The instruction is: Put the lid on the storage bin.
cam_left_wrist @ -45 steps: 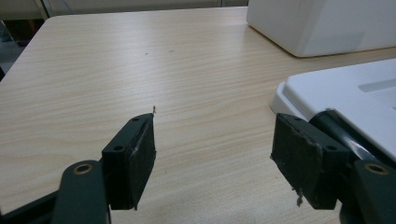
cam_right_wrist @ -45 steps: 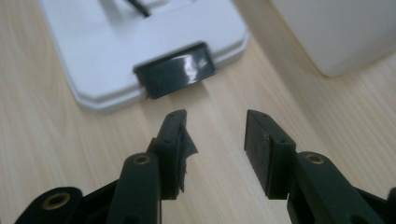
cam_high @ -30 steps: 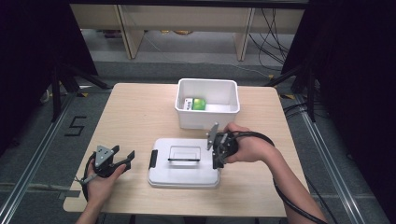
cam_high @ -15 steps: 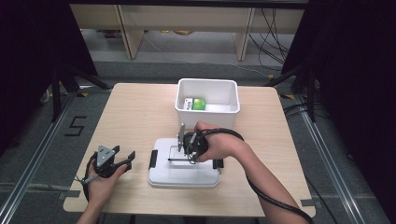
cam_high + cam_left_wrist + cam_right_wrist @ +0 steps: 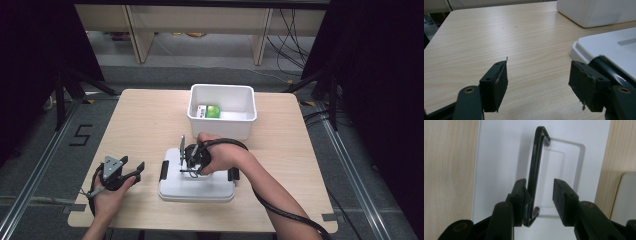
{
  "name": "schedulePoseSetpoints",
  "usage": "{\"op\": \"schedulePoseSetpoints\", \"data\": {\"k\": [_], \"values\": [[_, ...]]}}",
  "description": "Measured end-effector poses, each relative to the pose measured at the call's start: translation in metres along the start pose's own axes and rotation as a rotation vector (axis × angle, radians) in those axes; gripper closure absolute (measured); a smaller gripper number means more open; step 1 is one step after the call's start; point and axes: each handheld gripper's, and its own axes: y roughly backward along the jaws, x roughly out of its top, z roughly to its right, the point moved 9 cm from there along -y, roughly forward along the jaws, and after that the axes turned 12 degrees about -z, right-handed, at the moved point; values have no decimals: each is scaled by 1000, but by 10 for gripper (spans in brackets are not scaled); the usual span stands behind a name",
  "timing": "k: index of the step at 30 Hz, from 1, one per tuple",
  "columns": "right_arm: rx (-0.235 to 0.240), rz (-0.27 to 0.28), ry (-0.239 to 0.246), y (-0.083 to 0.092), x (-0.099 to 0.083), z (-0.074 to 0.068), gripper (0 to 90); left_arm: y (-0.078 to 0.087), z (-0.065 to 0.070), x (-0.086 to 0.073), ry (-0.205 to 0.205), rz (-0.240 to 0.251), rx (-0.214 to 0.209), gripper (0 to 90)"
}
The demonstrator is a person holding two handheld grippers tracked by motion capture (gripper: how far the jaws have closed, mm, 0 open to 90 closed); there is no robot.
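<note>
My right claw (image 5: 539,202) hangs low in the centre of the right gripper view, its jaws about half spread and just been opening, with the black handle (image 5: 535,170) standing between them. The left pad (image 5: 522,195) sits against or just beside the bar; the right pad is clearly apart from it, so nothing is clamped yet. In the high view the same claw (image 5: 187,159) sits just below centre frame, over the white lid (image 5: 197,185).

I judge the handle to be the place to take hold: a thin, stiff bail hinged at both ends, raised on edge, narrow enough for the pads to pinch squarely at mid-span. The lid looks like light, rigid moulded plastic, smooth and rather slippery, so gripping its flat face or rim would be poor. A hinged bail may let the lid swing, so I would lift slowly.

My left claw (image 5: 539,82) is spread wide with bare desk (image 5: 499,37) between the jaws, lower left in the high view (image 5: 131,169).

Beyond, upper centre, the white bin (image 5: 222,125) holds a green item (image 5: 213,111).
</note>
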Motion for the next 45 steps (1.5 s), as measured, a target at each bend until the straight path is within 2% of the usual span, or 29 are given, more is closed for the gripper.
{"op": "schedulePoseSetpoints", "data": {"k": [1,2,4,5,6,7,9,10,12,16,17,18,19,20,22,27,28,29,30,31,33,34,35,36,37,40,41,44,45], "values": [[2,-3,3,-1,0,0,645,0,0,0,0,2,0,306],[30,-1,-53,-2,2,-6,658,0,1,0,1,2,-1,306],[37,-4,-47,-2,2,-6,662,0,0,0,1,2,1,306],[6,-12,6,-4,2,-2,681,0,0,0,0,0,1,306],[6,-12,6,-4,2,-2,681,0,0,0,0,0,1,307],[31,-3,-25,-4,4,-6,692,0,0,0,1,1,0,307],[-1,-14,8,-5,5,-2,728,0,1,0,2,3,0,307],[13,-6,-14,-5,7,-4,744,0,0,0,0,3,0,307],[10,-21,15,-7,7,-3,784,0,0,0,1,3,0,307],[38,-10,-17,-6,9,-6,797,0,0,1,-17,2,0,307],[0,-30,14,-5,7,-1,804,-1,0,1,-15,3,-1,307],[6,-25,18,-4,7,0,819,-1,0,1,-17,0,0,307],[1,-28,-28,-2,6,-2,833,-1,0,0,-9,0,-3,307],[-2,-30,7,0,5,3,846,-1,1,0,-3,-1,0,308],[18,-13,-29,2,5,0,853,-1,0,0,-19,-3,-2,307],[-9,-30,15,2,2,4,858,-1,1,1,-4,5,-1,308],[8,-27,-35,4,1,1,858,-1,1,1,-3,5,0,308],[9,-13,-12,5,3,3,858,-1,1,0,-4,1,1,308],[-14,-18,-27,8,1,4,858,-1,0,0,-4,-3,3,308],[10,-7,-13,11,1,4,859,-1,1,1,-3,4,0,308],[-20,-13,-18,13,0,7,859,-1,0,0,-3,-4,2,308],[-5,-15,-28,15,-2,7,859,-1,0,0,-2,-5,2,308],[-63,9,45,17,0,16,859,-1,0,0,-1,-3,1,308],[-25,-24,-41,20,-6,10,859,-1,0,0,-1,-4,2,308],[-37,10,-15,24,-4,15,859,-1,0,0,-3,-5,3,308],[-27,2,-24,27,-7,15,859,-1,0,0,-6,-5,3,308],[-22,-6,-56,28,-10,13,859,-1,1,0,-5,1,1,308],[-22,-5,-36,31,-13,15,859,-1,0,0,-6,-7,3,308],[-9,-38,-85,34,-21,12,859,-1,0,0,-6,-6,3,309]]}}
